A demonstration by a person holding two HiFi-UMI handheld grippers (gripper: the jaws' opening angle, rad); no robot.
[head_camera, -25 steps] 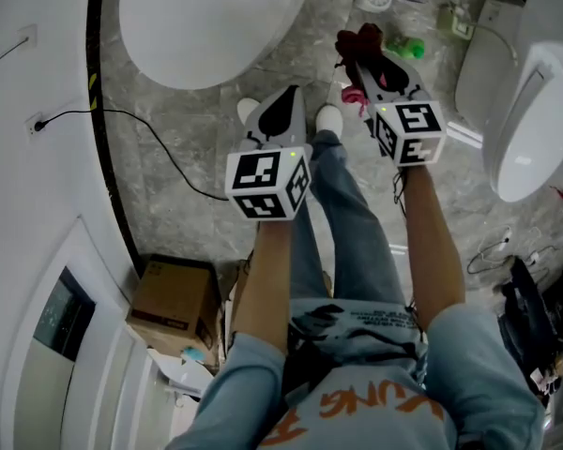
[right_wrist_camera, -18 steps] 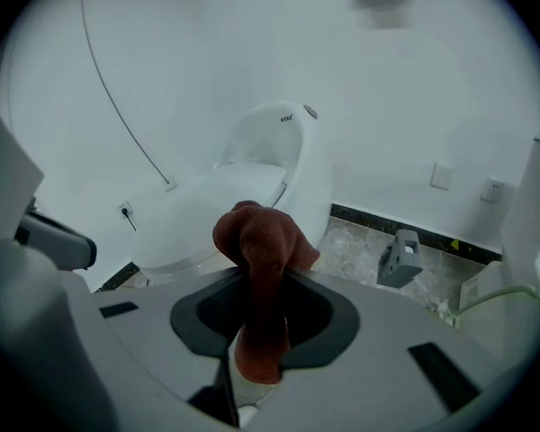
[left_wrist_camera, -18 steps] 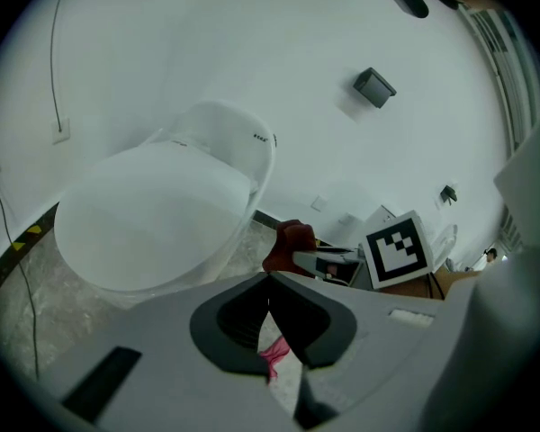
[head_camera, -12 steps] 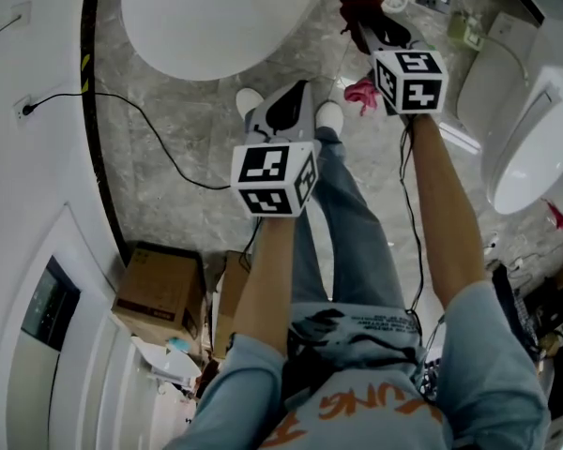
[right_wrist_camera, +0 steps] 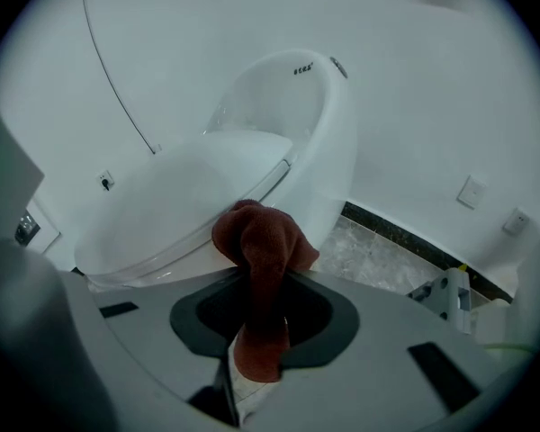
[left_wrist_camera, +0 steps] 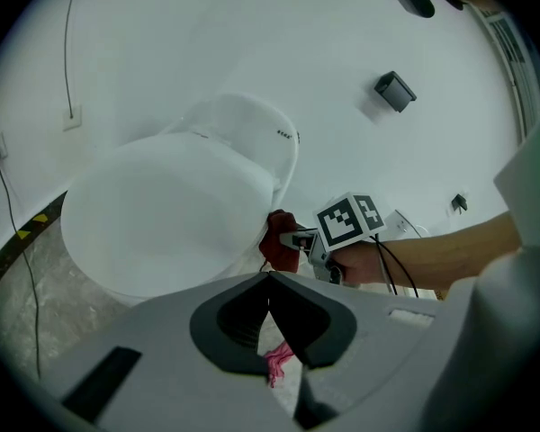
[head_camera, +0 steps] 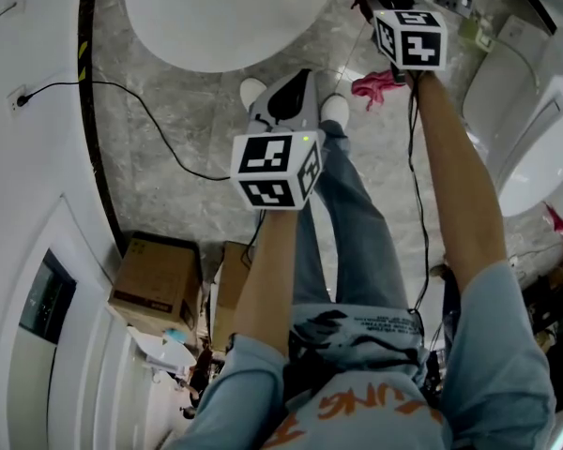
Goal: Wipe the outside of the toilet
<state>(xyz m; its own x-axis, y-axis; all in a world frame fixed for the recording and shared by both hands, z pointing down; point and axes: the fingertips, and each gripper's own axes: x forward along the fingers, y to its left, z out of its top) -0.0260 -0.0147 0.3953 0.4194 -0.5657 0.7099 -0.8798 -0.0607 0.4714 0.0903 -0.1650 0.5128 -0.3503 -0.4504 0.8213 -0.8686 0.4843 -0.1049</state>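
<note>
toilet (head_camera: 220,17), white with its lid down, fills the top of the head view. the right gripper (right_wrist_camera: 261,329) is clamped on a dark red cloth (right_wrist_camera: 263,241). the cloth's bunched end lies against the toilet's side just below the seat rim, and its tail hangs down between the jaws. the left gripper (left_wrist_camera: 269,274) hangs short of the toilet, above the person's white shoes (head_camera: 335,111). its jaws are together at the tips with nothing between them. a pink rag (head_camera: 375,86) lies on the grey marble floor near the toilet's base. a black cable (head_camera: 141,120) trails across the floor beside the toilet. a cardboard box (head_camera: 155,284) sits well apart from it.
</note>
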